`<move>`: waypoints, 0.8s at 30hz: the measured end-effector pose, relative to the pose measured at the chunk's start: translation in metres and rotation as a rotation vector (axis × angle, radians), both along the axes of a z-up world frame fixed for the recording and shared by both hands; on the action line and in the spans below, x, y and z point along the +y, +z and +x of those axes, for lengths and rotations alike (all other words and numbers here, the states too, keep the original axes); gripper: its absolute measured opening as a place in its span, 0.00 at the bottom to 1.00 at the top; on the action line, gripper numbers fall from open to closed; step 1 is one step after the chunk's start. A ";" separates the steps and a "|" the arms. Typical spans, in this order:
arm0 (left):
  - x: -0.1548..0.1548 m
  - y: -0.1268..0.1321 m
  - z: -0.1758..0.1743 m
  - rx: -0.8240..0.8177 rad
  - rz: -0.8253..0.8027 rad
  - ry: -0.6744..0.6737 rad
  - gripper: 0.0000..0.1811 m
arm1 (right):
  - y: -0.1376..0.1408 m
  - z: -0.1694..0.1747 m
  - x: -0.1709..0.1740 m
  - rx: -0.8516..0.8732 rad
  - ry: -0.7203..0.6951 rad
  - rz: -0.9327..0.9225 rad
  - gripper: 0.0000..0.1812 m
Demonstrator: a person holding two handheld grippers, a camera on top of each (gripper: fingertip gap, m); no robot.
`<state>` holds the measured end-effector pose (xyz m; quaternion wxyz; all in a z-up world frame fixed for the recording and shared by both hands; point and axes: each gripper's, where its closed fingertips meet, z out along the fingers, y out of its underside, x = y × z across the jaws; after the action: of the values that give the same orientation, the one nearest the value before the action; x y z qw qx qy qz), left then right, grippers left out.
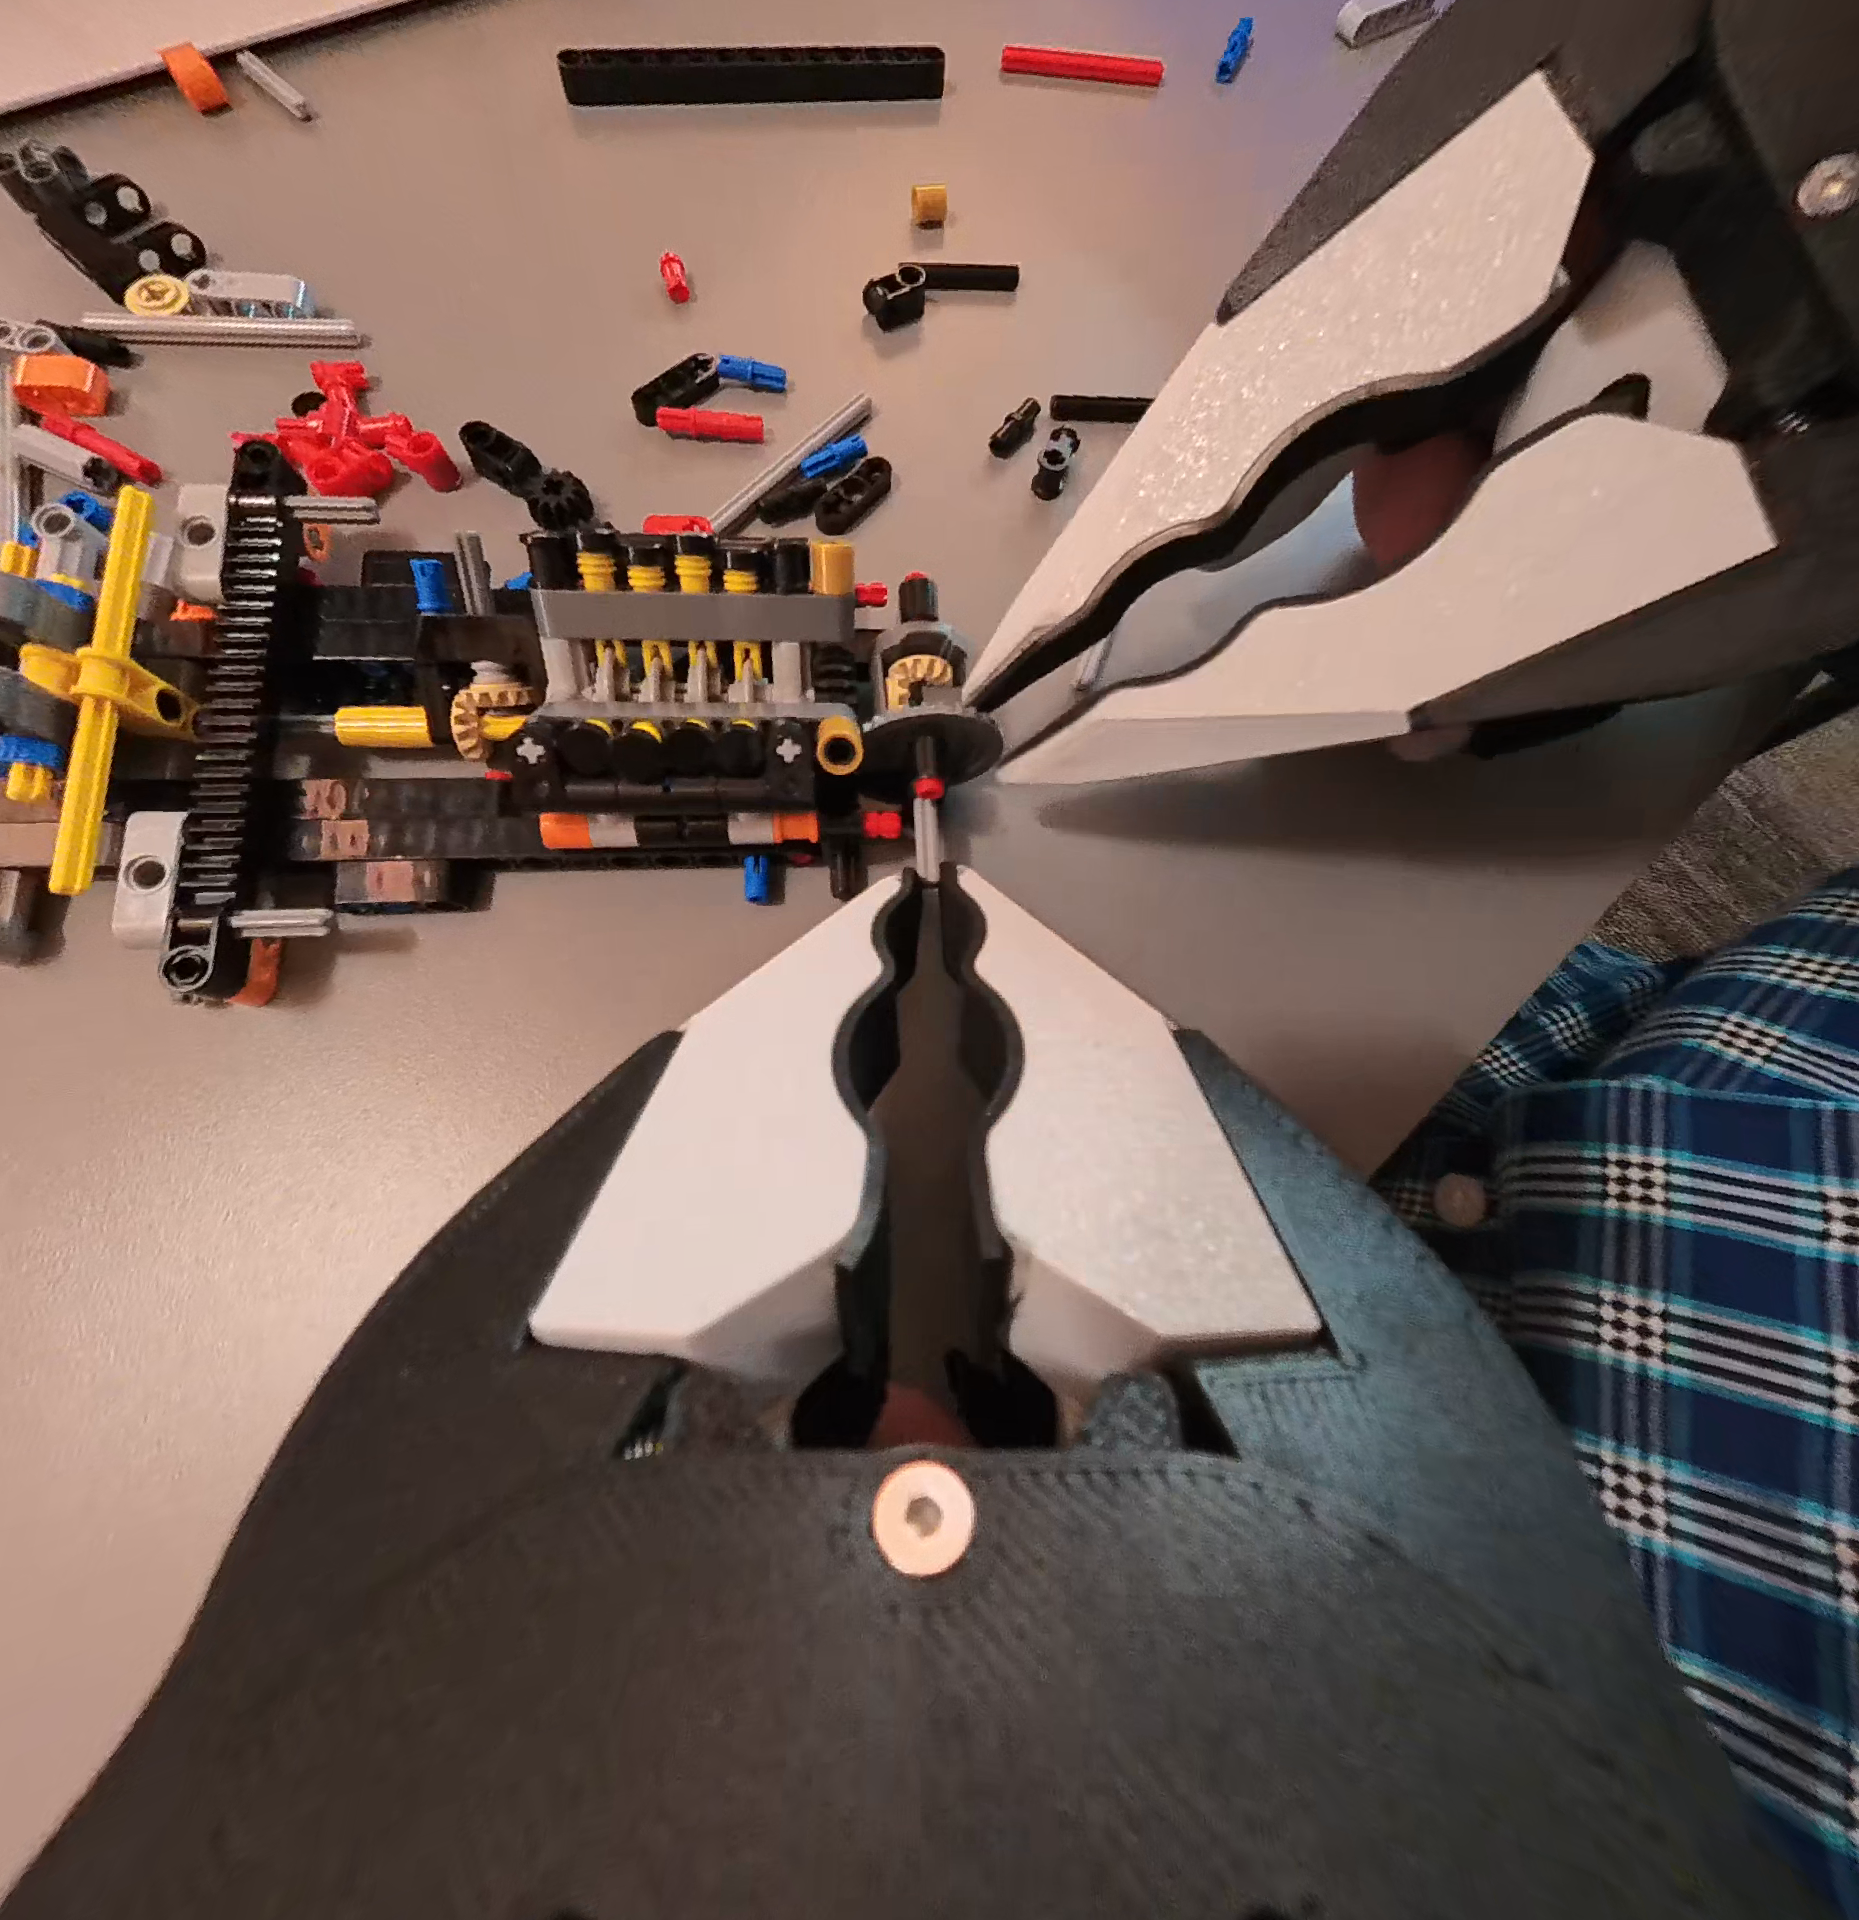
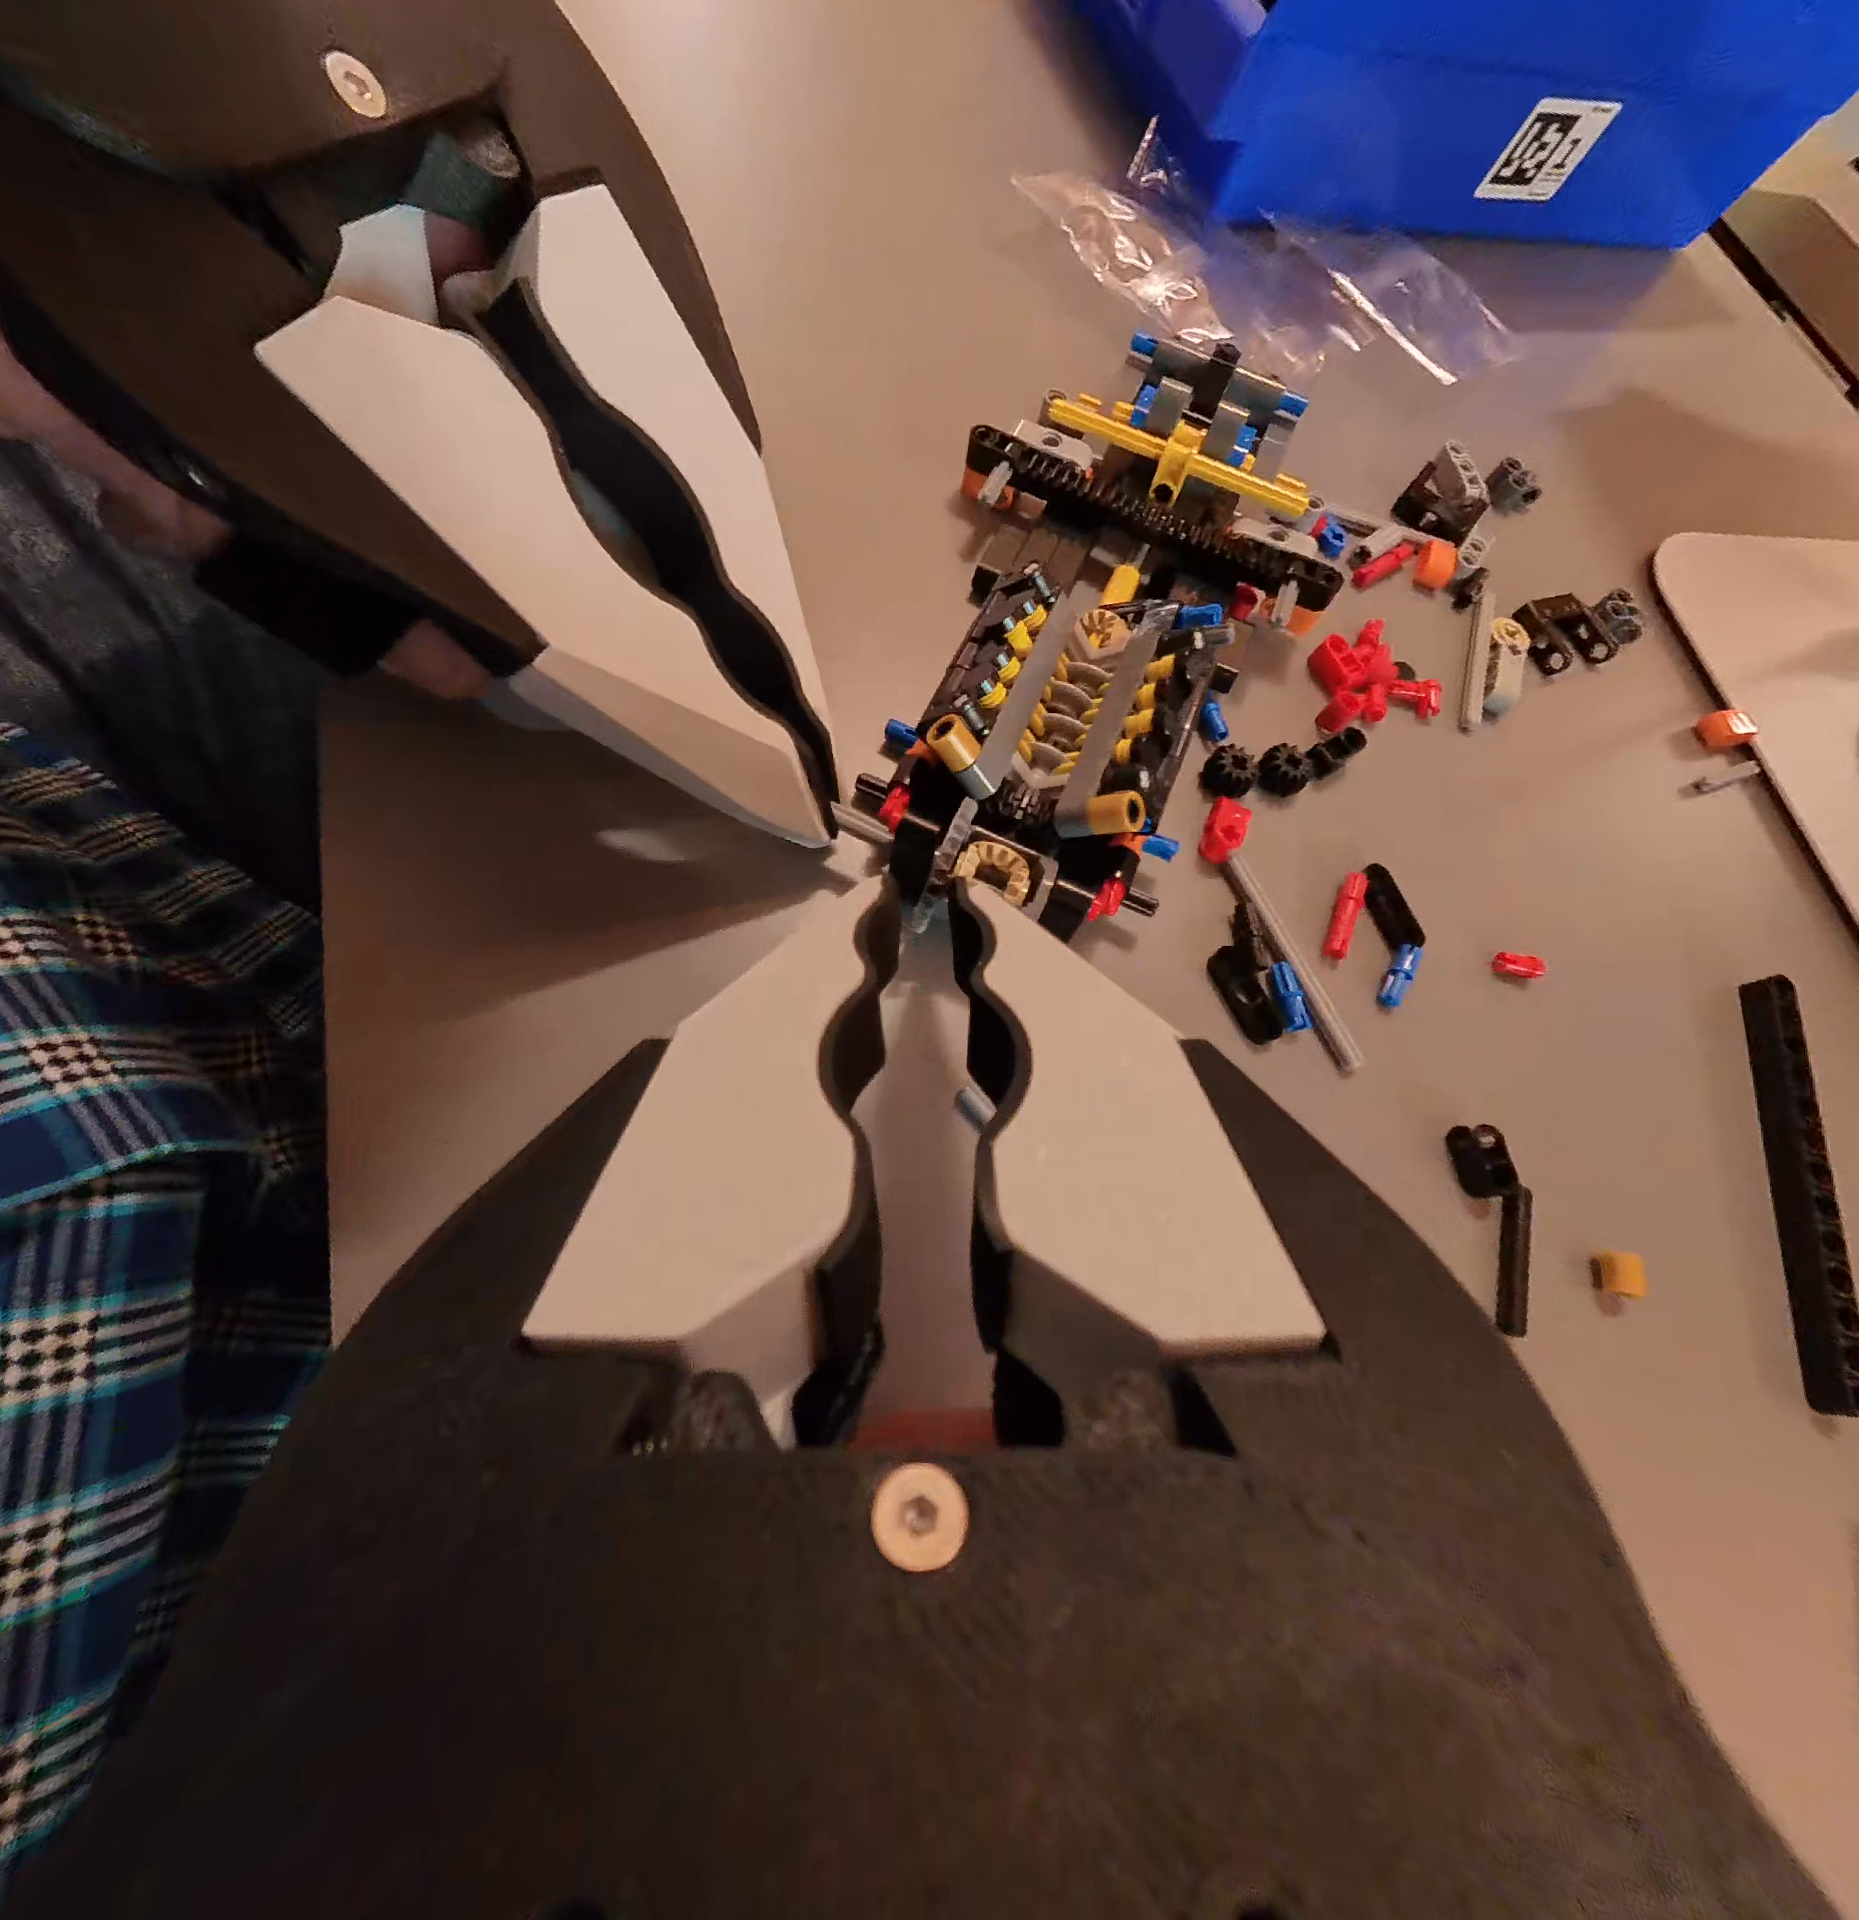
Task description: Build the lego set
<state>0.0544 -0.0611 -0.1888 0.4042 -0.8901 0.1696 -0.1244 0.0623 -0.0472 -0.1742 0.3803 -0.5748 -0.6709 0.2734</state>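
Note:
The partly built lego model (image 1: 686, 665) lies on the grey table, a black frame with yellow pistons and a black toothed rack; it also shows in the right wrist view (image 2: 1070, 707). A thin grey axle (image 1: 927, 831) sticks out of the dark gear disc (image 1: 930, 743) at the model's near end. My left gripper (image 1: 930, 881) is shut on this axle's free end; in the right wrist view it (image 2: 831, 821) comes in from the upper left. My right gripper (image 2: 920, 909) is closed down on the gear disc's edge, and it shows in the left wrist view (image 1: 982, 712) from the right.
Loose parts are scattered beyond the model: a long black beam (image 1: 748, 75), a red axle (image 1: 1081, 64), a pile of red connectors (image 1: 353, 431), black gears (image 2: 1257, 769). A blue box (image 2: 1476, 104) and a clear bag (image 2: 1247, 270) lie behind. A plaid sleeve (image 1: 1683, 1247) is nearby. My right tips are roughly 20 centimeters from the long black beam (image 1: 748, 75). The right camera catches it too, in the right wrist view (image 2: 1794, 1165).

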 end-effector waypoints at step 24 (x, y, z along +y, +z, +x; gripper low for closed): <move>0.000 -0.001 0.000 -0.003 -0.009 0.002 0.01 | 0.001 0.005 0.002 0.002 -0.066 -0.050 0.00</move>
<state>0.0547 -0.0607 -0.1897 0.4008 -0.8919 0.1674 -0.1258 0.0671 -0.0456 -0.1734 0.3754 -0.6058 -0.6441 0.2780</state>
